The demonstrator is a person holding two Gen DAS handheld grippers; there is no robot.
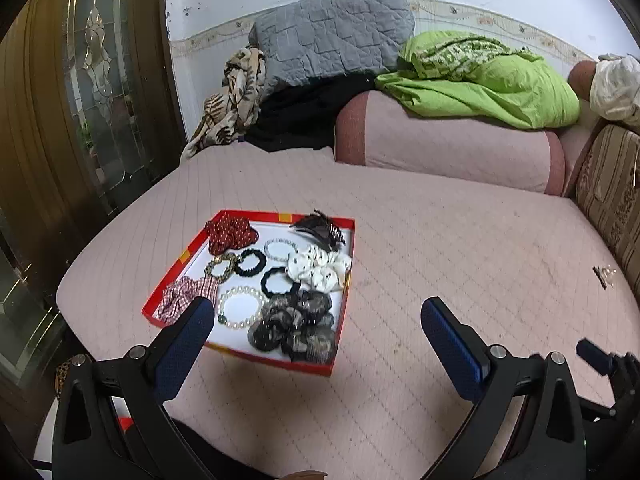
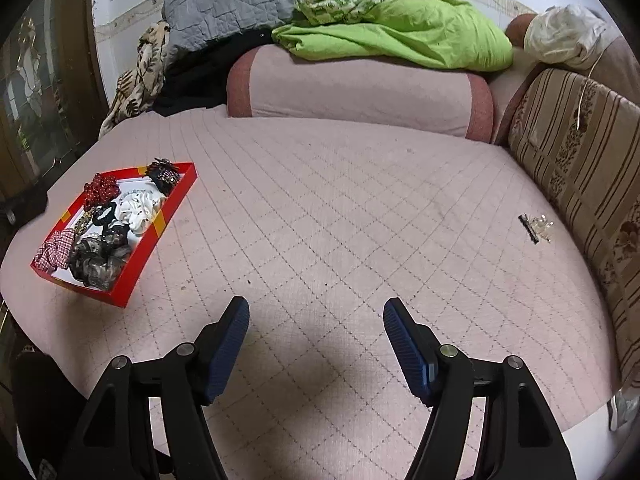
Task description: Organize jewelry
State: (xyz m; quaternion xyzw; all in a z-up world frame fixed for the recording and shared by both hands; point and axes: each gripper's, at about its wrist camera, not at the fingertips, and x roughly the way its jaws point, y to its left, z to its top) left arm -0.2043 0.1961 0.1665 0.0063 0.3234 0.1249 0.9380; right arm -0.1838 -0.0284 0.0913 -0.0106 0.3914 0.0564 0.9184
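A red tray (image 1: 173, 276) with a white floor lies on the pink quilted bed. It holds several pieces: a pearl bracelet (image 1: 240, 308), a white scrunchie (image 1: 320, 270), a red dotted scrunchie (image 1: 230, 232), dark lacy scrunchies (image 1: 298, 330), a checked scrunchie (image 1: 186, 296) and a black hair claw (image 1: 320, 226). My left gripper (image 1: 316, 308) hangs open above the tray's near right corner, with nothing between its fingers. My right gripper (image 2: 316, 304) is open over bare quilt, well to the right of the tray (image 2: 134, 278). A small black hair clip (image 2: 534, 228) with clear beads lies alone at the bed's right side.
A pink bolster (image 2: 360, 92) runs along the back with a green blanket (image 2: 400, 36) and a grey quilted pillow (image 2: 232, 0) on it. A striped cushion (image 2: 580, 152) lines the right side. A glazed wooden door (image 1: 80, 100) stands left of the bed.
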